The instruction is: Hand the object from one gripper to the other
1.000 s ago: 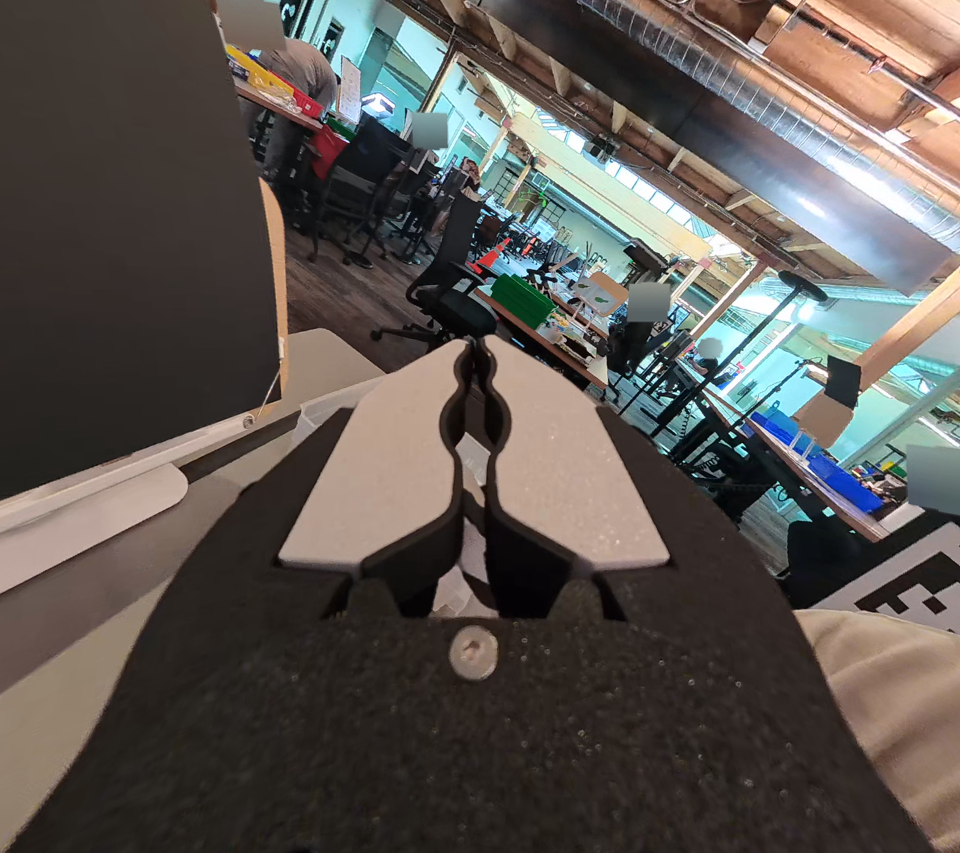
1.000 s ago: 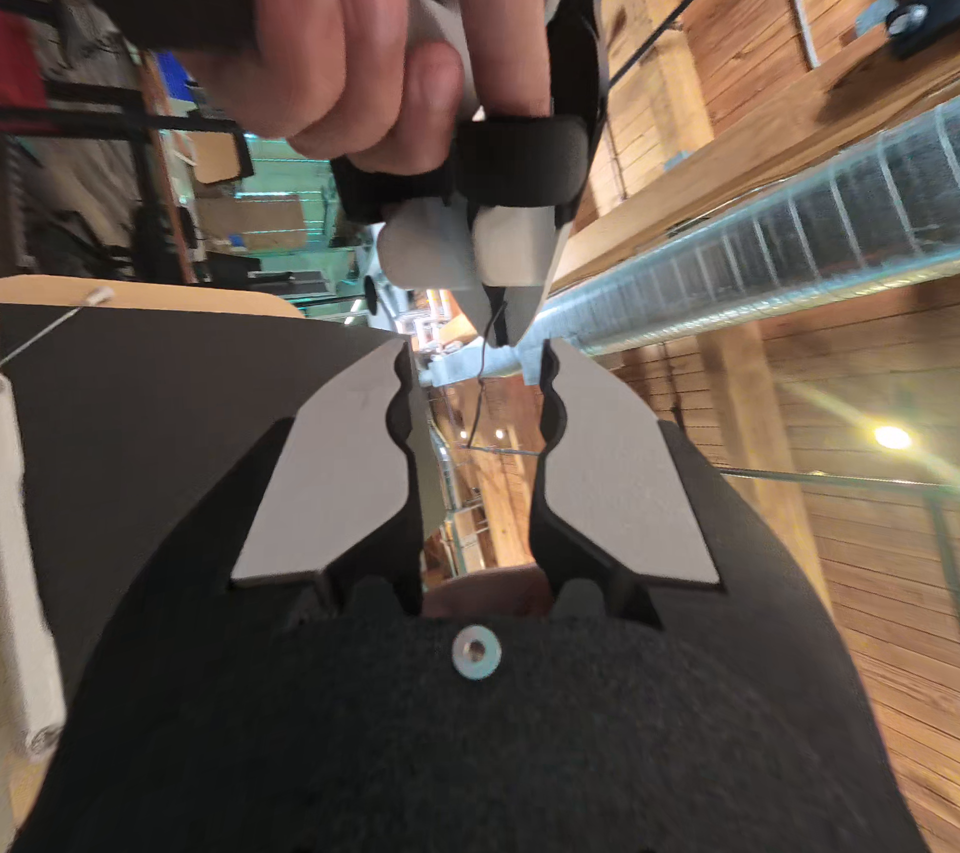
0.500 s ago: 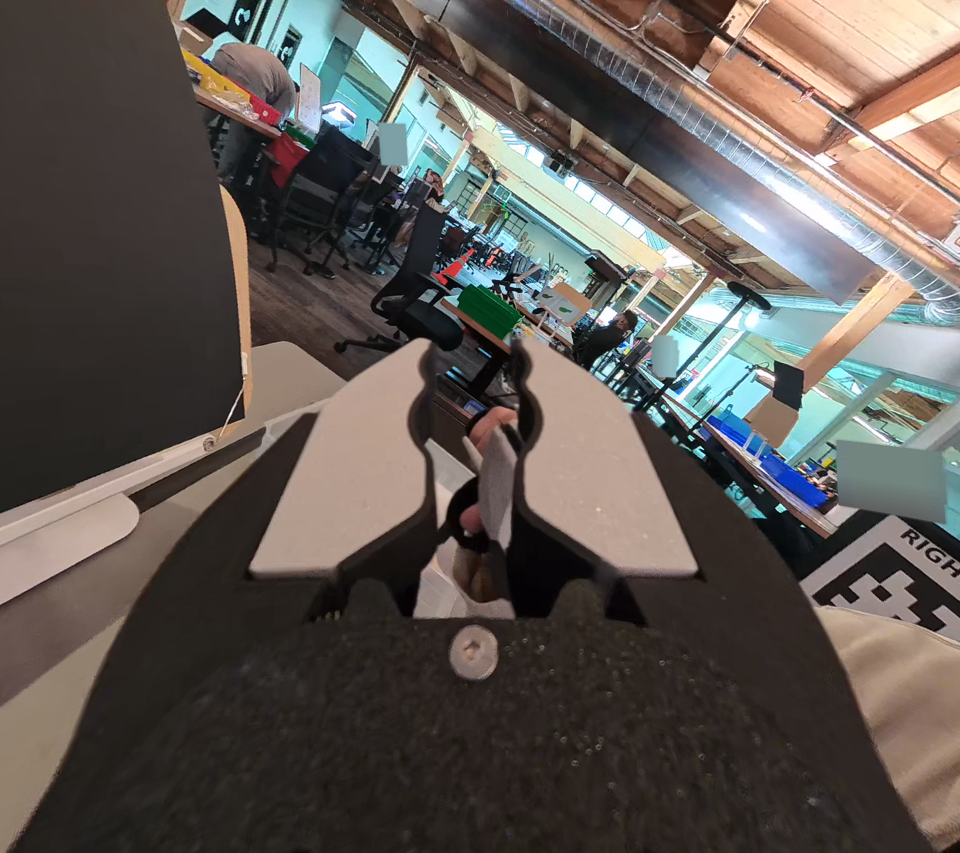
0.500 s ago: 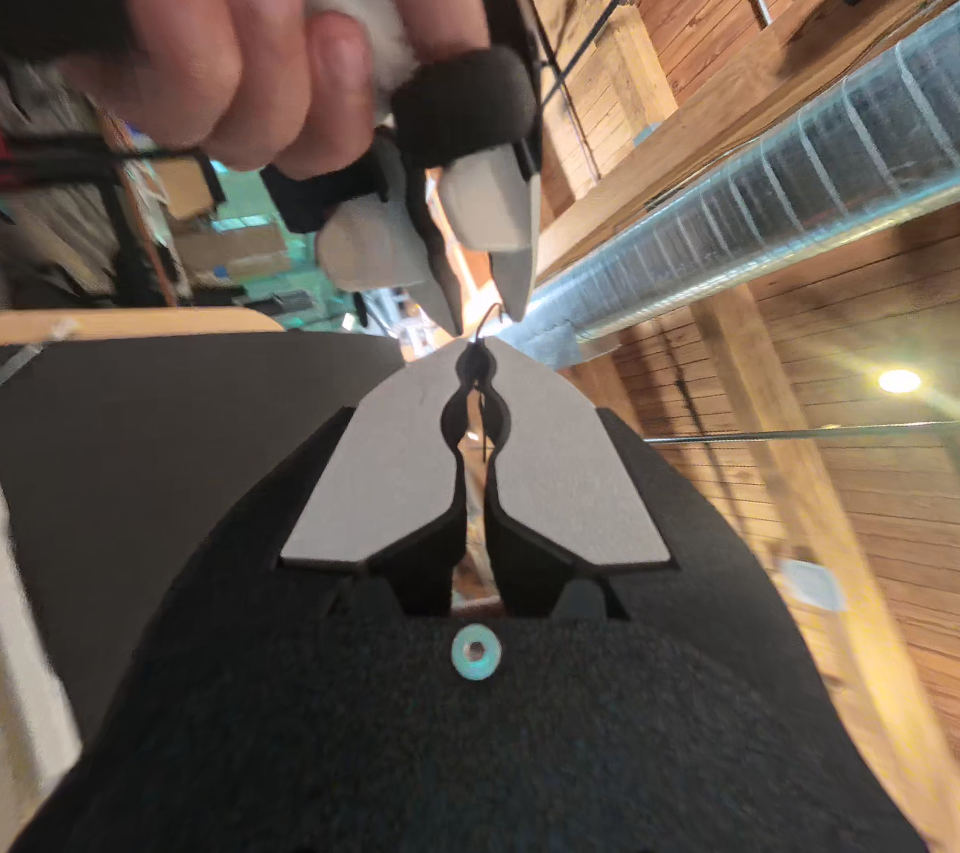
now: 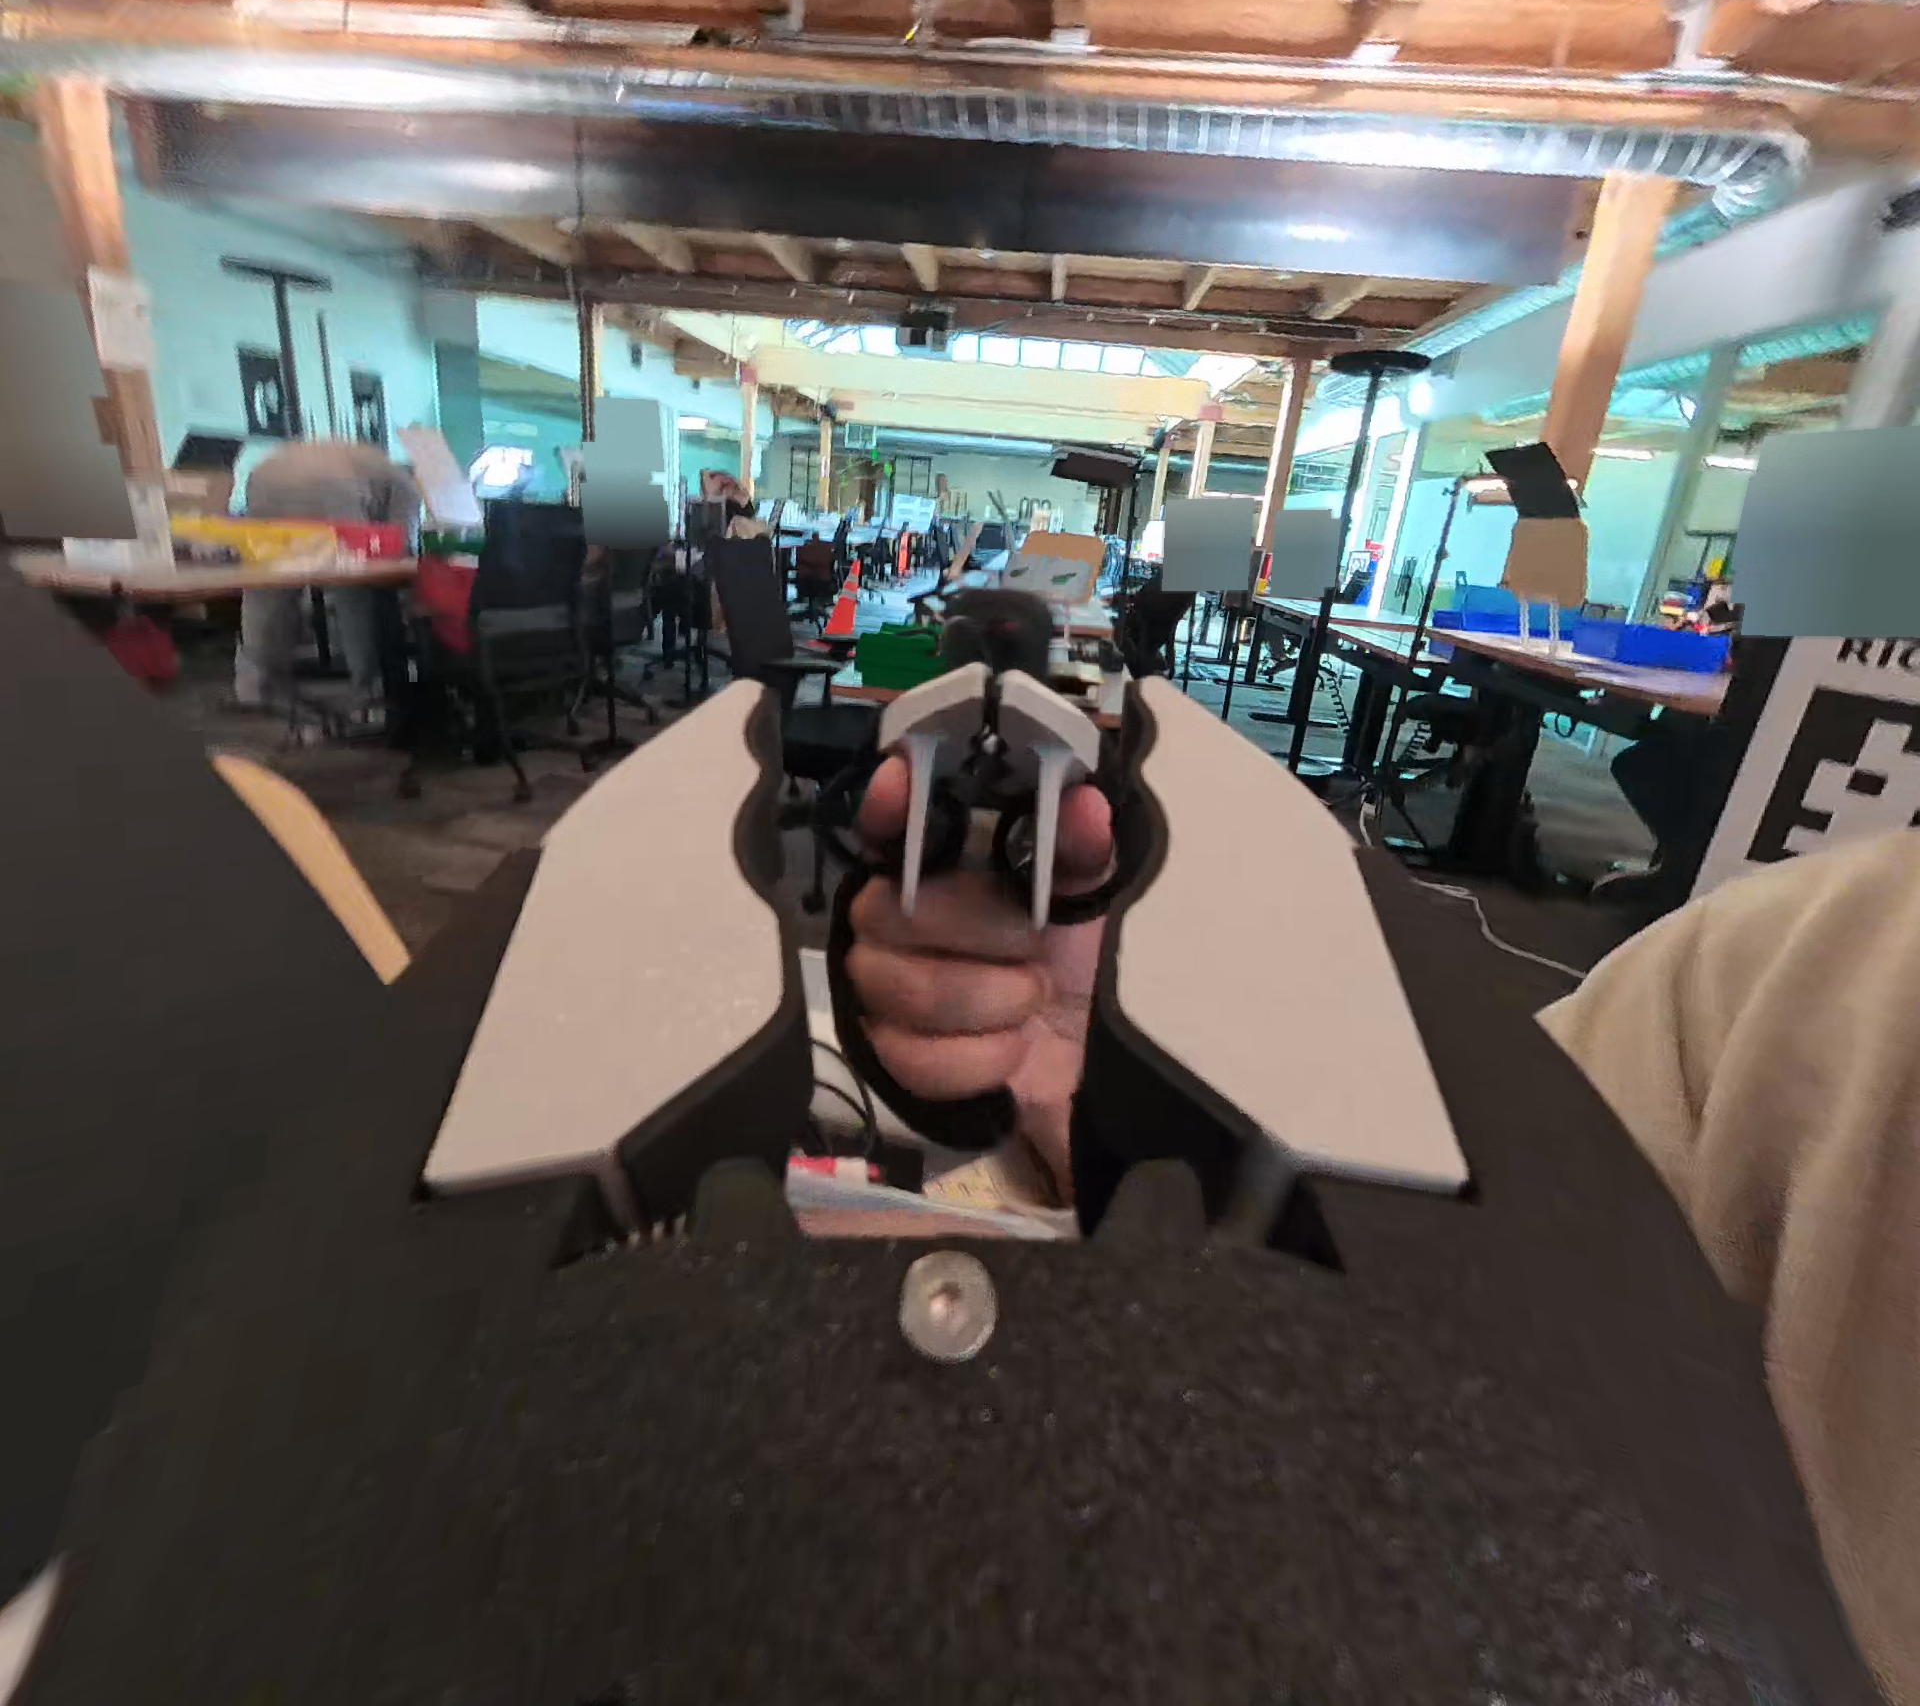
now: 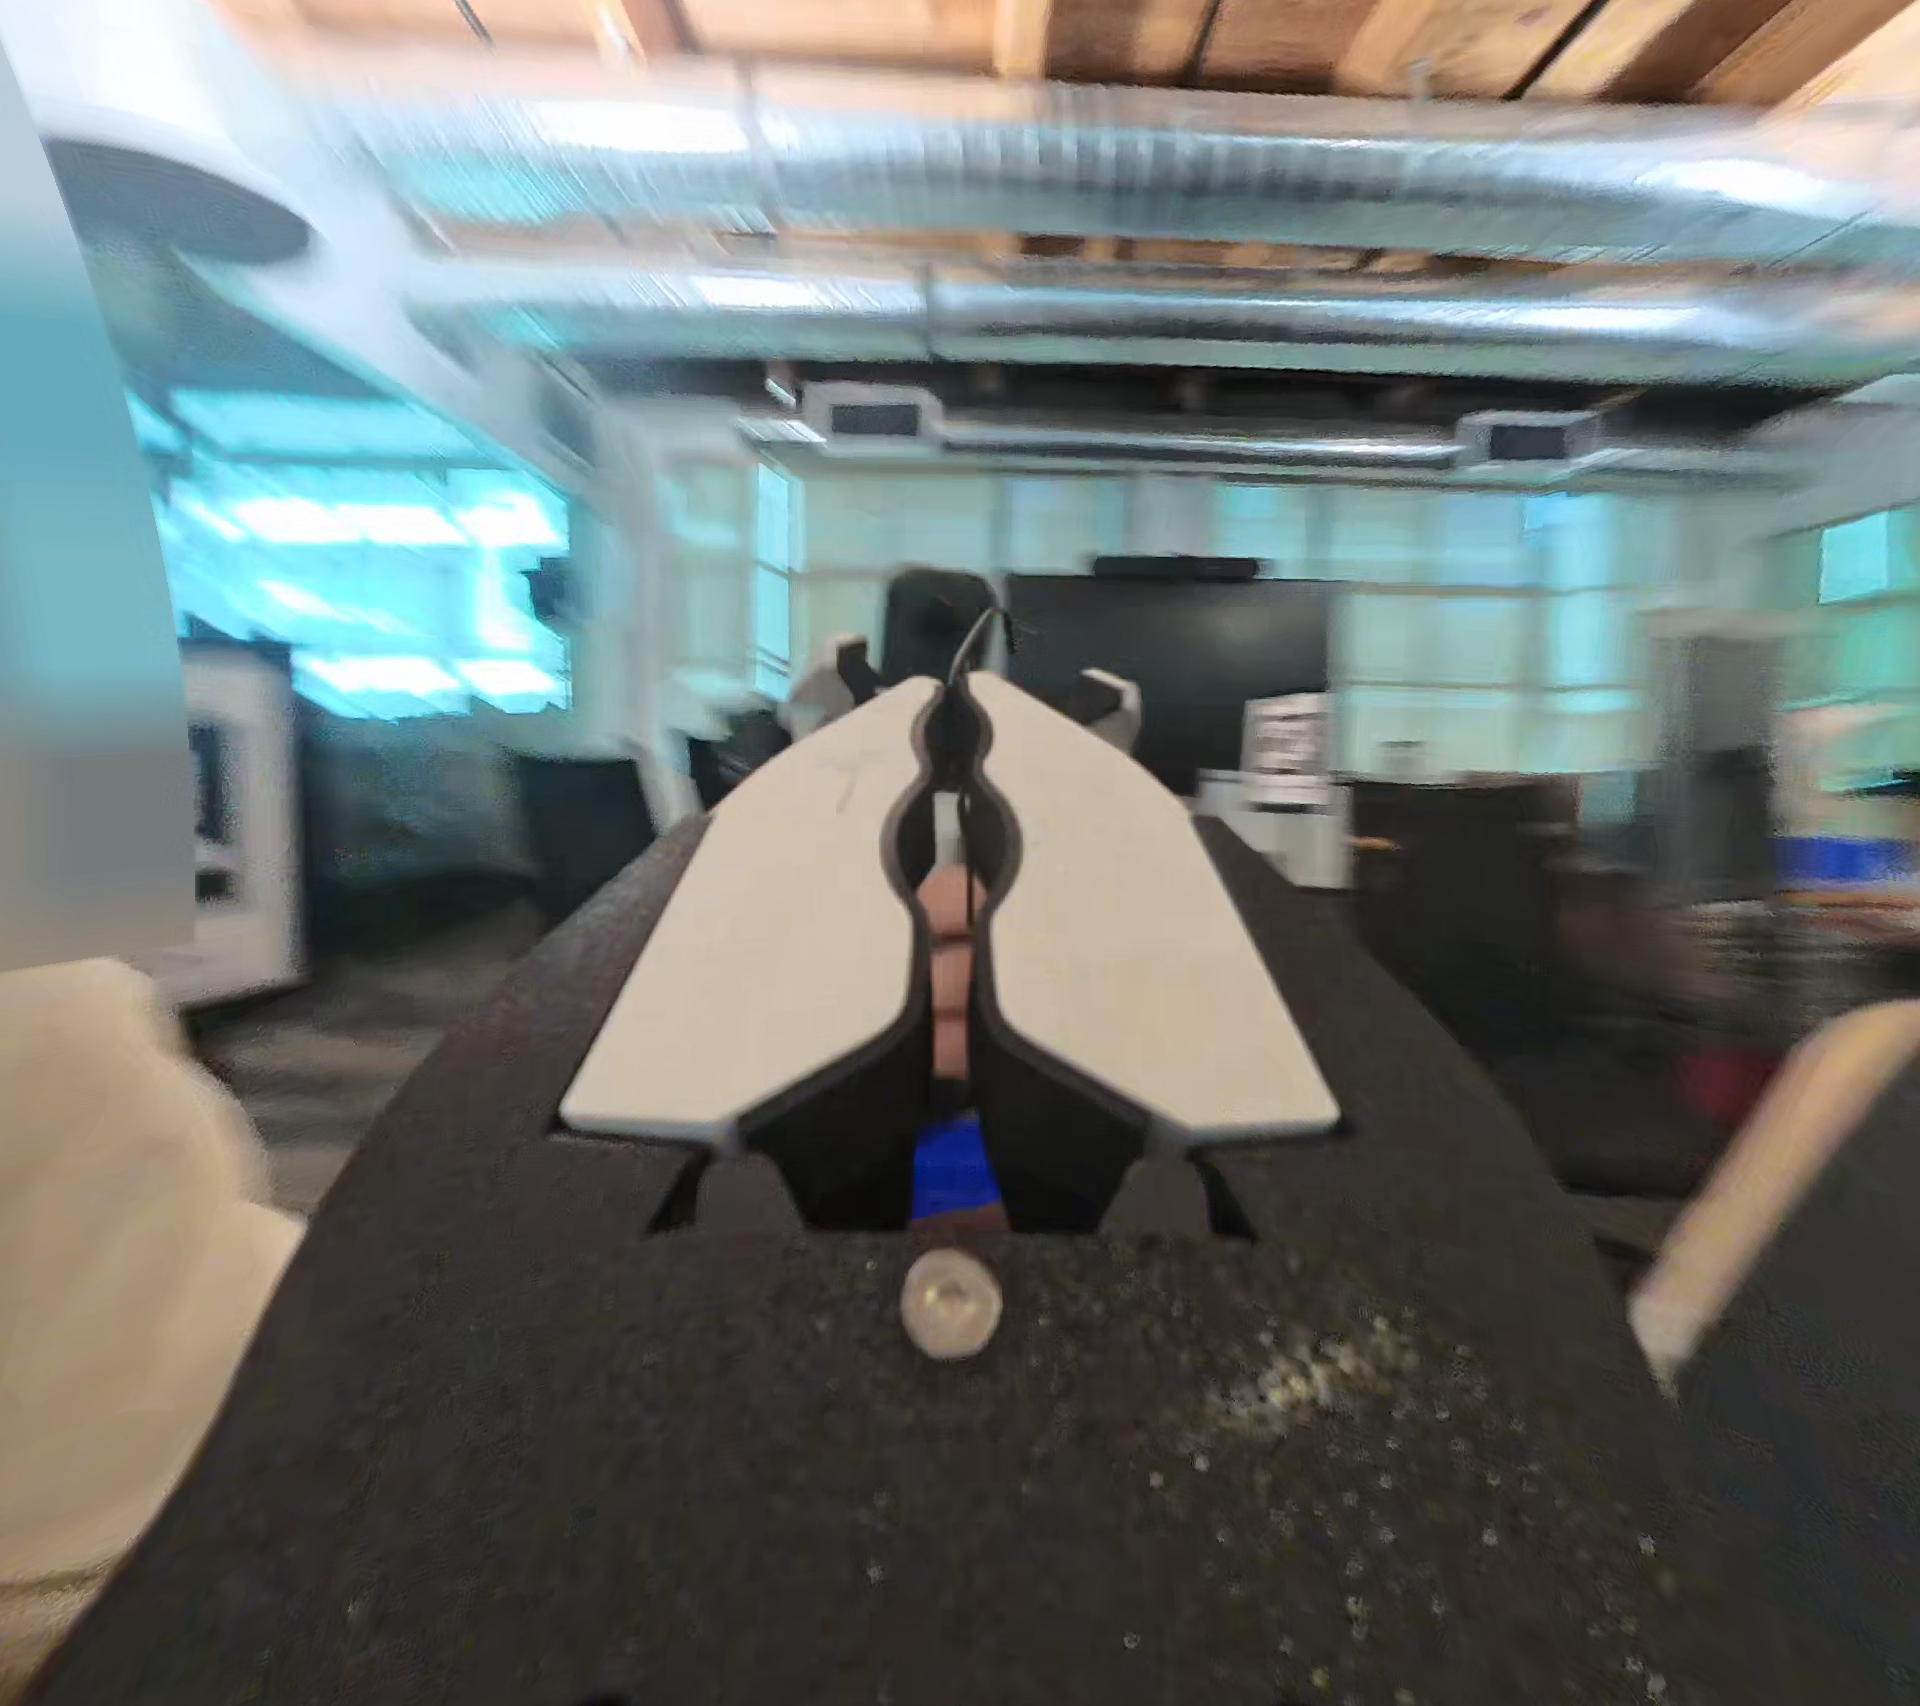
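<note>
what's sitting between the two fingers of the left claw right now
In the left wrist view, the open left claw frames the right claw and the hand gripping it.

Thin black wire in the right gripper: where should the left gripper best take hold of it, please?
Grip the thin black wire by its free end curling beyond the right gripper tips, approaching head-on with the left gripper; the rest is pinched.
</note>
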Tool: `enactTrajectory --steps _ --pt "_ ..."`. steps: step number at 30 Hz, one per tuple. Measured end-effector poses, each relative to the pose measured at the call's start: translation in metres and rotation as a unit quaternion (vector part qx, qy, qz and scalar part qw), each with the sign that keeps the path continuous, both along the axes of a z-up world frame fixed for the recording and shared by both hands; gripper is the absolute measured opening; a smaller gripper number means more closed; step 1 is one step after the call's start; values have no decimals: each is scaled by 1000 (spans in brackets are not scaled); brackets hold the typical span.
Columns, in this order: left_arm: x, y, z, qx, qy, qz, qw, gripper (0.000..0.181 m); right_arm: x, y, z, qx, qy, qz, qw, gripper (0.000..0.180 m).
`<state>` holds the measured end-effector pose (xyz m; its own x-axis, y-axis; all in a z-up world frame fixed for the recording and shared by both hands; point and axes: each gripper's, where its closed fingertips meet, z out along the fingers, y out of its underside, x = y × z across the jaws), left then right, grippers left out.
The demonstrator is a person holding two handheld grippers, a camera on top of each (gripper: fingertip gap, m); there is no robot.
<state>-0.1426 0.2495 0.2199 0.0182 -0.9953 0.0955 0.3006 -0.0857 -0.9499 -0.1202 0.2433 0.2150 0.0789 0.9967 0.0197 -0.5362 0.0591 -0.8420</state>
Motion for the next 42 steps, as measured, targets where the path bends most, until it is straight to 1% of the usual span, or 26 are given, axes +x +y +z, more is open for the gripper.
enactTrajectory --steps 1,3,4,6,8,10,13,15,17,22,24,27,28,29,31,34,36,37,38,39,40,41,42 --pt "4 -4 1 28 -13 3 1000 59 1 -2 2 -40 23 68 997 0" --pt "8 -1 2 71 -51 40 995 55 4 -4 6 -115 69 186 973 0" --pt "9 -1 1 94 -74 55 991 54 5 -3 8 -151 91 238 955 0" --pt "7 -3 1 122 -123 66 983 36 6 -2 8 -209 119 335 911 0" --pt "9 -7 0 113 -136 30 984 34 -1 -4 5 -248 118 397 876 0" --pt "10 -13 -2 107 -135 -15 985 39 -14 -5 -1 -278 99 419 859 0" --pt "2 -17 -1 117 -151 -28 981 39 -29 -13 -7 -307 73 450 836 0" --pt "-4 -18 0 123 -157 -29 979 38 -35 -20 -8 -310 57 458 831 0" --pt "-9 -20 1 133 -159 -29 978 31 -37 -26 -7 -304 52 463 831 0" --pt "-16 -31 1 165 -167 -41 971 3 -48 -33 -10 -320 29 459 828 0" --pt "-16 -31 0 172 -161 -32 971 2 -50 -33 -12 -328 28 467 821 0" --pt "-16 -24 0 172 -145 -14 974 0 -52 -29 -14 -337 29 457 822 1" --pt "-15 -19 -1 168 -139 -2 976 0 -52 -25 -14 -338 33 442 830 1" --pt "-16 -15 1 165 -139 15 976 0 -50 -21 -15 -331 36 422 843 6" --pt "-19 -9 4 154 -142 32 977 0 -47 -8 -18 -304 26 351 885 14" --pt "-19 2 1 145 -107 71 981 0 -36 11 -20 -238 -6 198 951 28" --pt "-16 14 -4 131 -68 107 983 0 -27 17 -17 -167 -30 86 982 38" --pt "-15 22 -6 107 -50 124 985 0 -23 17 -16 -119 -42 27 992 39" --pt "-15 29 -7 77 -40 133 987 0 -20 18 -15 -65 -54 -36 996 42" --pt "-16 35 -8 40 -39 131 990 0 -18 18 -16 -5 -67 -97 993 45" --pt "-17 40 -8 -3 -45 124 991 0 -15 18 -18 60 -81 -154 983 45" --pt "-20 46 -8 -53 -56 116 990 0 -10 20 -21 126 -93 -219 963 42" --pt "-22 51 -10 -107 -68 100 987 0 -5 26 -26 178 -105 -287 935 38"
